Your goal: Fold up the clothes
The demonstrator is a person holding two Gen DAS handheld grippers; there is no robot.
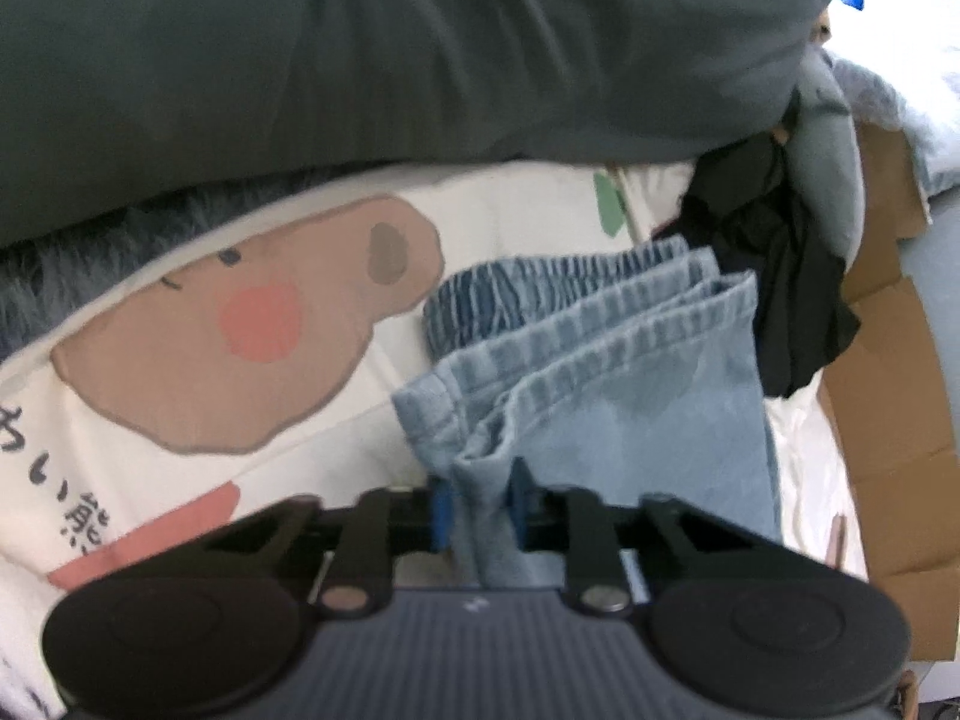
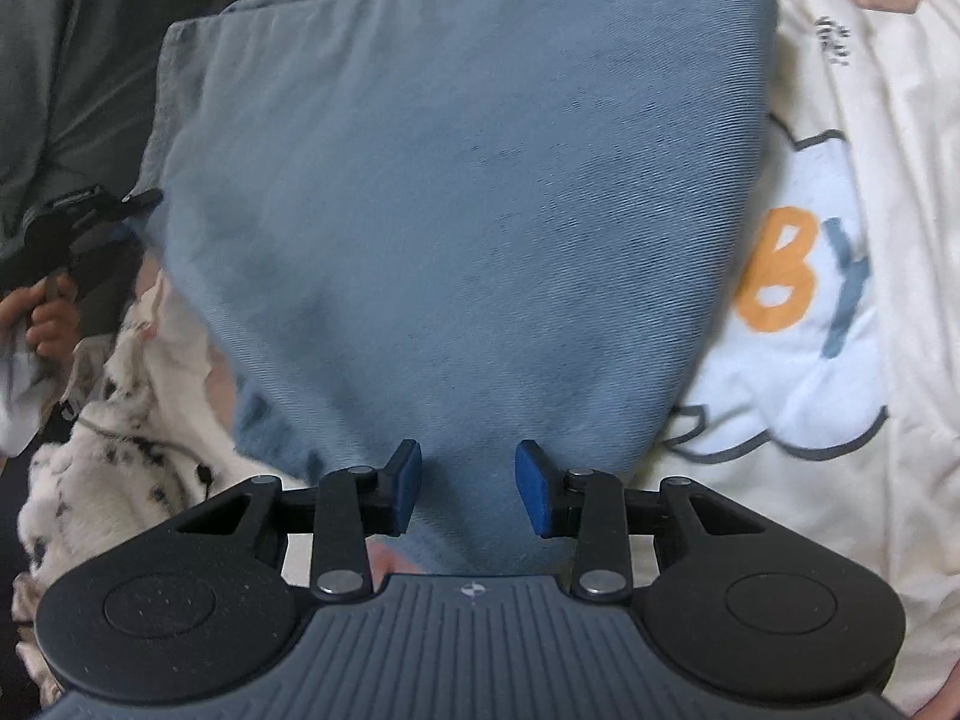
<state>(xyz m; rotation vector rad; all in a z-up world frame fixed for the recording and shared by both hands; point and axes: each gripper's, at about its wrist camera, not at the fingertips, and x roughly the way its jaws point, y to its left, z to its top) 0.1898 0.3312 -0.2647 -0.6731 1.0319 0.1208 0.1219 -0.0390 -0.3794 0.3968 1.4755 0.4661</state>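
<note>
Jeans (image 1: 600, 372) lie folded ahead of the left gripper (image 1: 483, 504), which clenches a fold of their denim. Around the right gripper (image 2: 469, 489), denim bulges between its parted blue pads (image 2: 535, 492); whether they press it is unclear.

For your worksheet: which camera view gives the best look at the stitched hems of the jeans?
The left wrist view: the layered stitched hems lie in plain sight, bunched beyond the left gripper. The right wrist view shows only a broad plain stretch of the jeans, no hems.
</note>
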